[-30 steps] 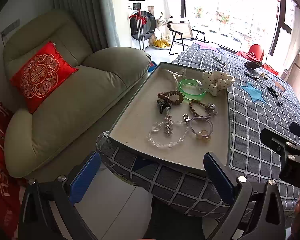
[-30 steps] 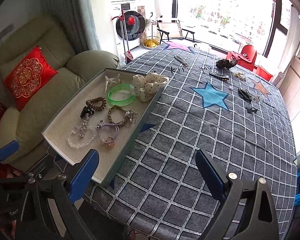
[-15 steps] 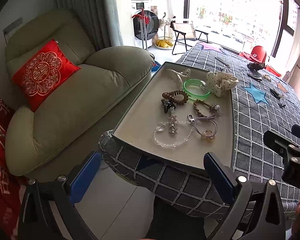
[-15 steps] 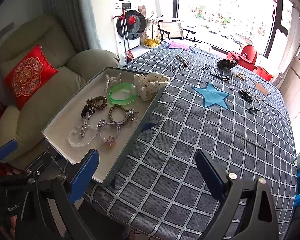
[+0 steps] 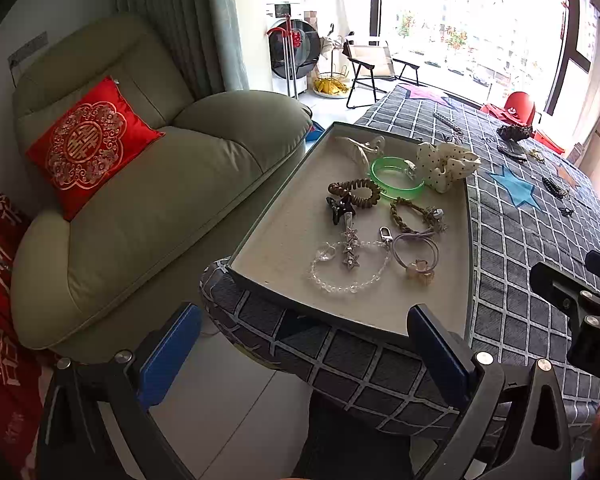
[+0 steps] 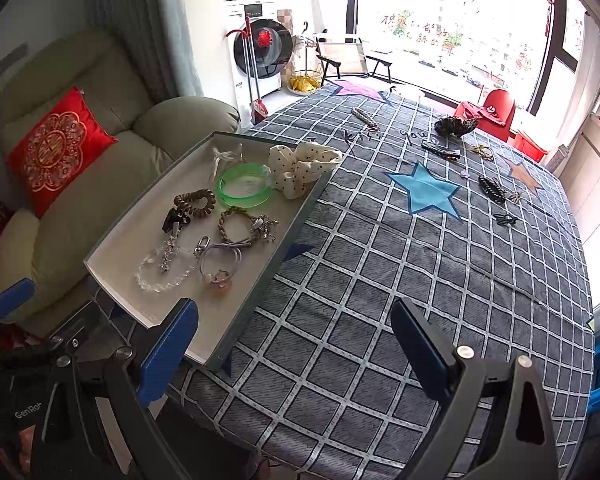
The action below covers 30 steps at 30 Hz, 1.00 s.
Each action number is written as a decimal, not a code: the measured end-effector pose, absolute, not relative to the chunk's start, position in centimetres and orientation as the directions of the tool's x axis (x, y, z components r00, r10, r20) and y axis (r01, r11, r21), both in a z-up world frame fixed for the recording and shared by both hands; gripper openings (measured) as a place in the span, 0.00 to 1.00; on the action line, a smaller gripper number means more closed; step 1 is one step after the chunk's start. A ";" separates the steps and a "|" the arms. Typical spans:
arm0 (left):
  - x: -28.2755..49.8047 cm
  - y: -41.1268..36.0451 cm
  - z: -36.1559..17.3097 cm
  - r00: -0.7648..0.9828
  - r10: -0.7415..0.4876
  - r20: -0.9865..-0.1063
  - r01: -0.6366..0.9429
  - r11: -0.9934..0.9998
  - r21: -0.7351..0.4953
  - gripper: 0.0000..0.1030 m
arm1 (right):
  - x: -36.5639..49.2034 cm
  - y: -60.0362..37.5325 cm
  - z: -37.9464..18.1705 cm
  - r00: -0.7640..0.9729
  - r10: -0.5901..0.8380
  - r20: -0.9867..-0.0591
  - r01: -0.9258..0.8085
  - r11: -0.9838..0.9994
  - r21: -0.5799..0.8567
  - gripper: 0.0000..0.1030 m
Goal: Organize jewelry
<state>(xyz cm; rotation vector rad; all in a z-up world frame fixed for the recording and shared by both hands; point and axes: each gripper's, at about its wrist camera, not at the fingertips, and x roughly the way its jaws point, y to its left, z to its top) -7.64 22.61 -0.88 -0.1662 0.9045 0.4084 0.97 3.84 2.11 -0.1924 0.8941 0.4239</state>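
Note:
A shallow grey tray (image 5: 260, 236) (image 6: 132, 216) sits at the near left corner of the checked table. It holds a green bangle (image 5: 397, 177) (image 6: 245, 185), a polka-dot scrunchie (image 5: 444, 164) (image 6: 300, 168), a brown coil tie (image 6: 195, 201), a braided bracelet (image 6: 240, 226), a clear bead bracelet (image 5: 348, 276) (image 6: 162, 272) and a purple hair tie (image 6: 220, 260). More pieces lie loose far across the table: a dark scrunchie (image 6: 456, 126), black clips (image 6: 492, 190). My left gripper (image 5: 304, 350) is open and empty, short of the tray. My right gripper (image 6: 294, 344) is open and empty over the tray's near corner.
A green sofa (image 5: 148, 200) with a red cushion (image 5: 88, 148) stands left of the table. A blue star patch (image 6: 426, 194) marks the cloth's middle. A washing machine (image 6: 260, 56) and a folding chair (image 6: 348, 56) stand by the far window.
Both grippers drifted slightly; the left view shifted so the tray sits a little further right and nearer. Nothing was grasped or moved.

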 end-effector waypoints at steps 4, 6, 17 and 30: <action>-7.7 22.7 -0.9 0.548 0.275 -0.790 -0.413 0.910 0.030 1.00 | 1.0 3.9 2.0 0.550 0.277 -0.788 -0.435 0.900 0.013 0.95; -7.8 22.8 -0.9 0.548 0.276 -0.790 -0.415 0.909 0.030 1.00 | 1.0 3.9 2.0 0.550 0.277 -0.788 -0.435 0.900 0.013 0.95; -7.8 22.8 -0.9 0.548 0.276 -0.789 -0.415 0.909 0.030 1.00 | 0.8 3.9 2.0 0.549 0.278 -0.788 -0.436 0.900 0.014 0.95; -7.8 23.2 -1.0 0.539 0.285 -0.792 -0.438 0.899 0.025 1.00 | 0.7 3.9 1.9 0.545 0.279 -0.790 -0.440 0.898 0.013 0.95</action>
